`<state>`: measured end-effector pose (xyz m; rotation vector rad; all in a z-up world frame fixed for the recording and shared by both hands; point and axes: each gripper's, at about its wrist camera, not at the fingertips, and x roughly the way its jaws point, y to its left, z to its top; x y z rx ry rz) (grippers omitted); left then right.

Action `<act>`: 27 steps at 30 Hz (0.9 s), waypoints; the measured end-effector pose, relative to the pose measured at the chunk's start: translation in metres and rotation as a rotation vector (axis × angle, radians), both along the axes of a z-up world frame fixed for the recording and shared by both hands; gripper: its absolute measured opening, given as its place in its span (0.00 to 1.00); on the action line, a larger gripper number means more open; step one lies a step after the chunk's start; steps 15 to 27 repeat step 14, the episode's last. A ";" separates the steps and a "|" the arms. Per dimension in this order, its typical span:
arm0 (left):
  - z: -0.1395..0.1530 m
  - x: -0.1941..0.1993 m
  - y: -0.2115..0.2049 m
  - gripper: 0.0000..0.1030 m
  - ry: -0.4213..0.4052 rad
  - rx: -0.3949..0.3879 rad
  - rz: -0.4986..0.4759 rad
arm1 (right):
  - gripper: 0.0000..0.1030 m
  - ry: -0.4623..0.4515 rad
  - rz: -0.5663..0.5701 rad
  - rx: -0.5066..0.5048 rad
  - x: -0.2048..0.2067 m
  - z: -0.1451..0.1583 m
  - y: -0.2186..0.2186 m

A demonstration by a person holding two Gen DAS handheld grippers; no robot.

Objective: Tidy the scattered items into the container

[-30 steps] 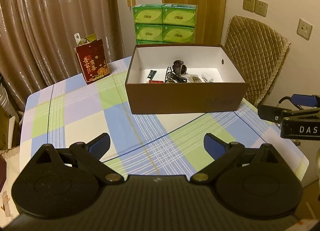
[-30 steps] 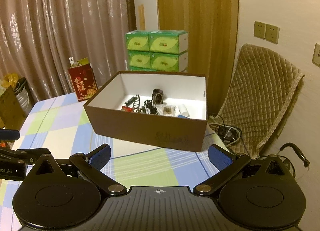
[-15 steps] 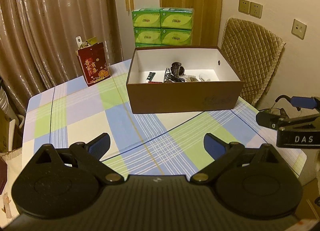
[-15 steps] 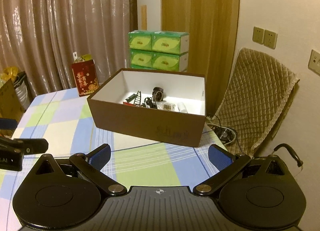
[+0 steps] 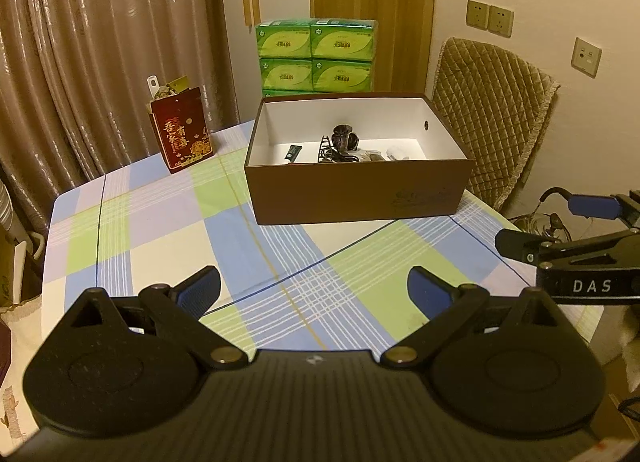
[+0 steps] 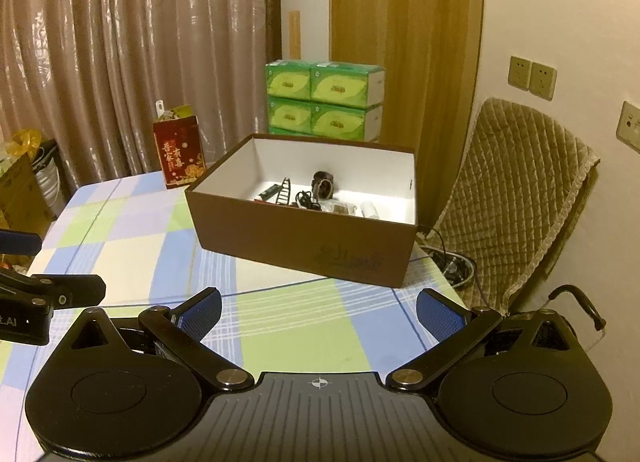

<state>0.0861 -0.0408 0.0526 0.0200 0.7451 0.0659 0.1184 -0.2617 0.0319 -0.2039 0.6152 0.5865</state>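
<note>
Hovering left gripper (image 5: 313, 289) and right gripper (image 6: 318, 309) short of brown box (image 5: 356, 198), both spread wide, gripping nothing, small items (image 5: 340, 146) lying inside box.

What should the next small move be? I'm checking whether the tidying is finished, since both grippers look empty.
Probably just hold both back and stop. The left gripper and right gripper are open and empty, the small items lie inside the brown cardboard box, and no loose item shows on the checked tablecloth. Only the red paper bag stands there.
</note>
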 end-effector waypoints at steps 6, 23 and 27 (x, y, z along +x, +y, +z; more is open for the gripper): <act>0.000 -0.001 -0.001 0.95 0.002 0.001 -0.001 | 0.98 0.004 0.004 -0.008 -0.002 -0.003 0.000; 0.000 -0.003 -0.003 0.96 -0.004 0.002 -0.015 | 0.98 0.007 0.006 -0.013 -0.002 -0.005 -0.001; 0.000 -0.003 -0.003 0.96 -0.004 0.002 -0.015 | 0.98 0.007 0.006 -0.013 -0.002 -0.005 -0.001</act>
